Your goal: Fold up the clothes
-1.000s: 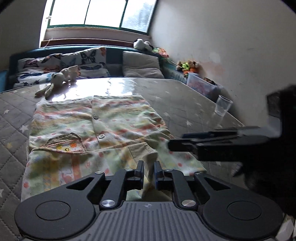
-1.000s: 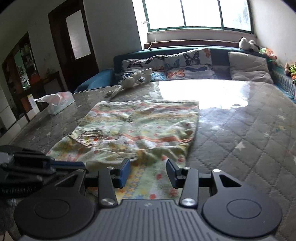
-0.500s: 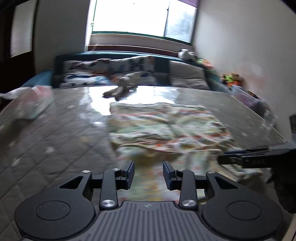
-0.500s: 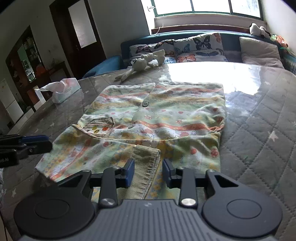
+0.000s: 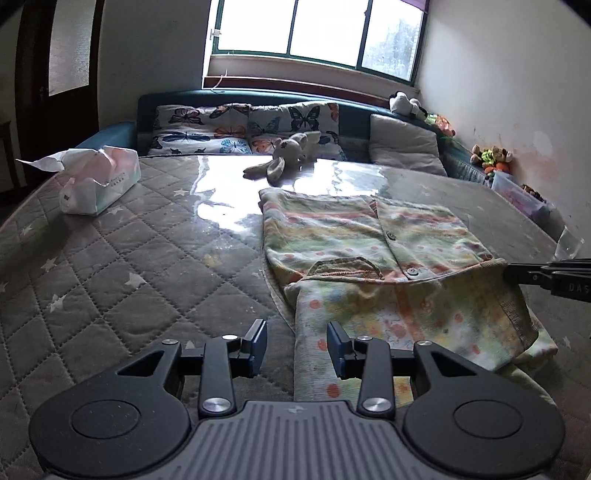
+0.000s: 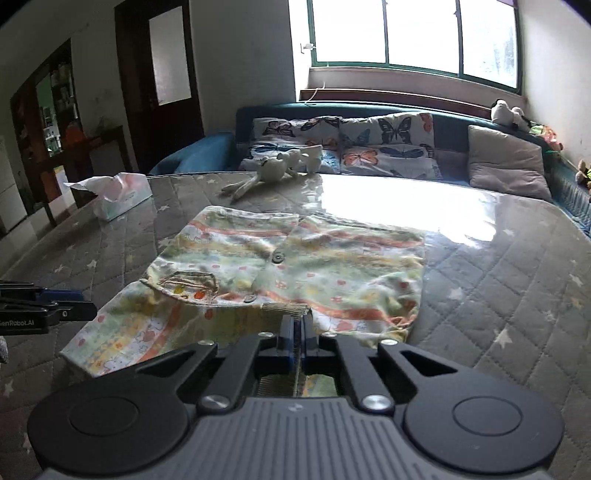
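Two grippers work at the near edge of a pastel patterned shirt spread flat on a quilted grey table cover. The right gripper has just been closing and now stands clamped on the ribbed cuff of a sleeve folded across the shirt's lower part; the cloth runs back between the fingers toward the camera. The left gripper has its jaws apart, having just been opening, with nothing pressed by the pads. The near left corner of the shirt lies between and just ahead of its fingertips, with bare quilt under the left finger. Ahead of both grippers the shirt's button placket and a small brown-trimmed pocket face up.

Beyond the shirt a grey plush rabbit lies on the glossy part of the cover, where window light glares. Far left of the left gripper sits a tissue pack. Behind the table runs a blue sofa with butterfly-print cushions and a plain grey cushion, under a wide window. A dark door stands to the left.

Each gripper shows only as a dark tip at the frame edge in the other's view. A clear cup far right of the left gripper is partly cut off, and small toys along the right wall are too small to make out.
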`<control>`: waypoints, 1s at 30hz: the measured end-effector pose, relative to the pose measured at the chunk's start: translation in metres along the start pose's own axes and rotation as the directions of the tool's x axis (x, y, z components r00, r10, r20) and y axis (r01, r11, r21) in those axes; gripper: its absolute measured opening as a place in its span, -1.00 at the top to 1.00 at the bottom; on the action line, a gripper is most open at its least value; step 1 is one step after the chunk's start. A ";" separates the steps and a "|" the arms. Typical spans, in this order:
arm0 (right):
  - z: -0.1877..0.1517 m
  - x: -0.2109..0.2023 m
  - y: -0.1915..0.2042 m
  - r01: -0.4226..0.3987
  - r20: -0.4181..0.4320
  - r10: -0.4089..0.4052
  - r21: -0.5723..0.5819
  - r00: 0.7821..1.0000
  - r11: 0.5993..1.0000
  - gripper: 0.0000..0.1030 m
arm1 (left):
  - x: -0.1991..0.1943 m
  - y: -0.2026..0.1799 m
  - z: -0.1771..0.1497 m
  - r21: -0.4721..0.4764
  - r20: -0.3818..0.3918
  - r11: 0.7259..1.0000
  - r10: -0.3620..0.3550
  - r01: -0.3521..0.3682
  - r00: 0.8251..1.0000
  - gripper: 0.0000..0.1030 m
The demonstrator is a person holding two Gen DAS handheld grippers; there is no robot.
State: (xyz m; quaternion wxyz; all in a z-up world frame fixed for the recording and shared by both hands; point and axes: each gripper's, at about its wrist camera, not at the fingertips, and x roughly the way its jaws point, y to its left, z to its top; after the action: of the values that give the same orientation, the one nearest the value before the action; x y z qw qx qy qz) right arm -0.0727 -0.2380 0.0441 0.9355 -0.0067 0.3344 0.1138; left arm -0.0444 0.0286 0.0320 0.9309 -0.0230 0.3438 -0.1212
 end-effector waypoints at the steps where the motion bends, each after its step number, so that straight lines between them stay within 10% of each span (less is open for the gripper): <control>1: -0.002 0.005 -0.001 0.009 -0.016 -0.009 -0.001 1.000 1.000 0.94 | 0.001 -0.001 0.001 0.003 -0.001 1.000 0.001 -0.001 1.000 0.26; 17: -0.003 0.023 -0.011 0.064 -0.021 -0.064 -0.002 0.998 0.998 0.84 | 0.046 -0.022 0.020 0.075 -0.035 0.997 -0.033 0.036 0.999 0.57; 30: -0.016 0.032 0.003 -0.045 -0.083 0.042 -0.034 0.996 0.998 0.68 | 0.033 -0.026 0.016 0.065 -0.023 0.996 -0.061 0.063 0.998 0.56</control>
State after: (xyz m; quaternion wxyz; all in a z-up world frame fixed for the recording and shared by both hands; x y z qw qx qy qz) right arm -0.0596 -0.2300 0.0116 0.9180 -0.0209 0.3705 0.1397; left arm -0.0155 -0.0050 0.0270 0.9234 -0.0017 0.3483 -0.1615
